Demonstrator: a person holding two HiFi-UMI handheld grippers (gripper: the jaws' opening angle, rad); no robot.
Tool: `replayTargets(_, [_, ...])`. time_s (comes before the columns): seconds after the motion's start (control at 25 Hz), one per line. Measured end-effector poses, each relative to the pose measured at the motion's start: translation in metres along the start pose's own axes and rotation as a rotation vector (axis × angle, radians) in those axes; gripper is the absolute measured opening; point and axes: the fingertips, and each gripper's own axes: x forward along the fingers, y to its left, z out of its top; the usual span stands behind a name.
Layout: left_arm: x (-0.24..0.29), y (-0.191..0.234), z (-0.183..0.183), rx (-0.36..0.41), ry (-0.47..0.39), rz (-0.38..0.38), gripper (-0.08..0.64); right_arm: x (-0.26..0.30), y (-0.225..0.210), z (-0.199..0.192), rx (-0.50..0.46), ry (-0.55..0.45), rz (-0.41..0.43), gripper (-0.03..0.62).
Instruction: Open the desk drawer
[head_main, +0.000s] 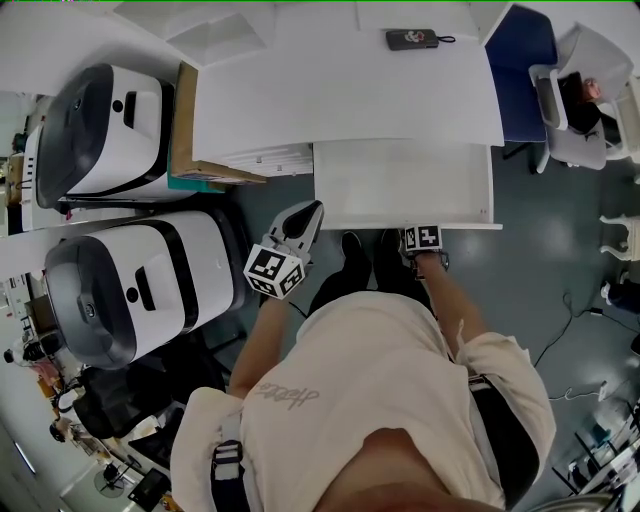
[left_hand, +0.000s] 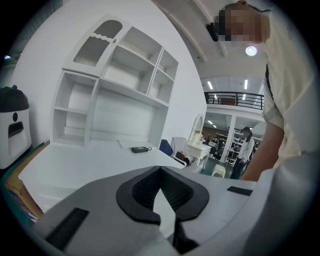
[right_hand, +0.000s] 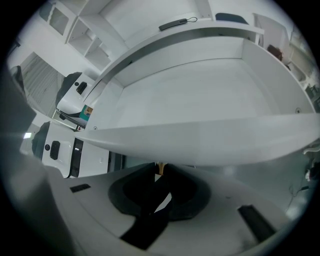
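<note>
The white desk (head_main: 340, 90) has its drawer (head_main: 410, 224) pulled out toward me, and its inside looks bare. In the right gripper view the drawer's front panel (right_hand: 210, 140) crosses the picture, with a small brass knob (right_hand: 159, 168) under its edge. My right gripper (right_hand: 159, 173) is shut on that knob. In the head view its marker cube (head_main: 422, 238) sits at the drawer front. My left gripper (head_main: 305, 218) hangs off the drawer's near left corner. The left gripper (left_hand: 160, 171) is shut with nothing between its tips.
A black device (head_main: 411, 39) with a cord lies on the desk's far side. Two large white machines (head_main: 110, 130) (head_main: 130, 285) stand at the left, next to a cardboard box (head_main: 185, 130). A blue chair (head_main: 520, 50) is at the right. A white shelf unit (left_hand: 115, 90) rises behind the desk.
</note>
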Motion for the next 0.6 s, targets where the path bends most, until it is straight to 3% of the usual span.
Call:
replayTargets(0.28, [-0.01, 0.001, 0.005, 0.013, -0.007, 0.008, 0.002, -0.001, 0.001, -0.007, 0.024, 0.001, 0.023, 0.078])
replayTargets(0.44, [-0.013, 0.003, 0.007, 0.012, -0.015, 0.009, 0.002, -0.006, 0.002, -0.014, 0.057, -0.037, 0.072, 0.104])
replayTargets(0.6, [-0.017, 0.006, 0.005, 0.005, -0.026, 0.009, 0.002, -0.016, 0.003, -0.02, 0.04, -0.068, 0.066, 0.104])
